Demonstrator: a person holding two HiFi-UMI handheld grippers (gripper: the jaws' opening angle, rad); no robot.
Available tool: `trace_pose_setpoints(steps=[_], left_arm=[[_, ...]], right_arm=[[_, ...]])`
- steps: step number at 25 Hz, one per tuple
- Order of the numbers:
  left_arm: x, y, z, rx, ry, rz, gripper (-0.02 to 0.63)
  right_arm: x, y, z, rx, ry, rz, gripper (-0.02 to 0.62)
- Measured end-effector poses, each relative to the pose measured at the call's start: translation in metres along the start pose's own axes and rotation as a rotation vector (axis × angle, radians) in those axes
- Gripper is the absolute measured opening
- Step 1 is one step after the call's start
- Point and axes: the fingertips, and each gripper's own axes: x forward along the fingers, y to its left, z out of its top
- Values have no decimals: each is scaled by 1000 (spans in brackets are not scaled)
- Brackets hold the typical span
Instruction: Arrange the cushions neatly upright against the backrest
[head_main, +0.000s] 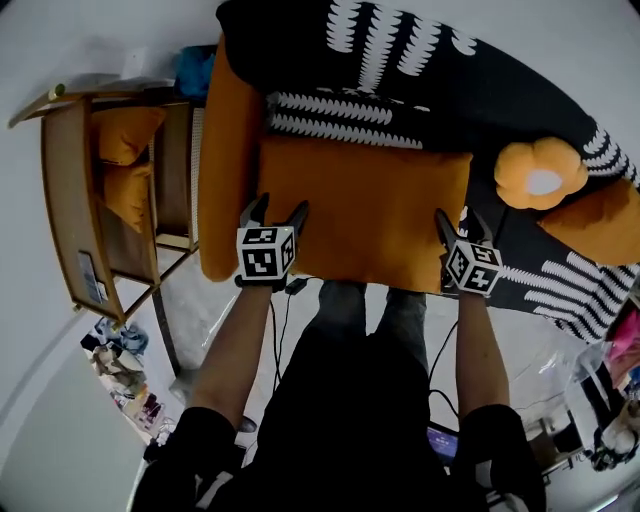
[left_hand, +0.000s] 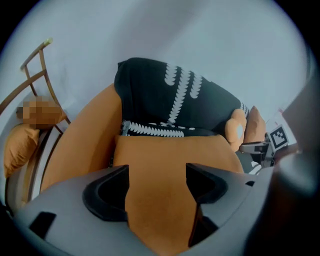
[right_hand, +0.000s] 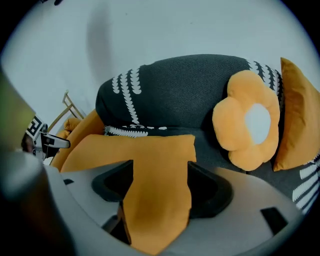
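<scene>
Orange square cushion showed in the gap between the fingers of each gripper. We had the left gripper at its near left corner and the right gripper at its near right corner. Both had their fingers spread apart and, as far as we could see, were not pinching the fabric. This cushion lay flat, its far edge toward the backrest but not standing against it.

Under it was a dark grey sofa with white leaf-pattern stripes. A fat orange armrest ran just beside the cushion's left side. To our right a flower-shaped cushion leaned upright on the backrest, just beside a plain orange cushion at the sofa's end.

Left of the sofa stood a wooden rack holding two more orange pillows. It stood against a white wall on a pale floor.
</scene>
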Motion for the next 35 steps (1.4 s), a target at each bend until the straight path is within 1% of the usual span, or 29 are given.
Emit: trace_pose_setpoints(steps=[2,5,7,10,15,18,21,26,28,30,32,35], left_arm=[[16,10,-7,-5,36,2,383],[36,17,-16,-10,83,10,398],[47,22,-22,-29,111,23,450],[57,25,-25,-32,127,11,471],[78,42,-31,-23,140,-10,503],[85,52,-37,-48,146,-11,513],[87,54,-40,-82,147,-16,528],[85,54,-42,-107,132,-32,526],[84,54,-43,-115,125,-48,523],[82,51,-42,-122,117,-71,505],[77,46,-42,-128,106,-93,441],[63,31,-42,-127,81,-117,323]], right_arm=[[10,-6,-5,13,20,-6,355],[22,-14,-17,25,71,6,370],[30,-16,-26,34,108,17,396],[40,-21,-32,78,135,22,421],[68,-23,-42,97,148,12,503],[81,-16,-47,120,158,27,506],[82,-16,-51,161,154,35,506],[81,-13,-55,225,137,52,503],[80,-9,-55,242,134,76,487],[79,-4,-54,244,139,98,446],[74,3,-52,232,148,115,382],[57,12,-51,207,154,130,278]])
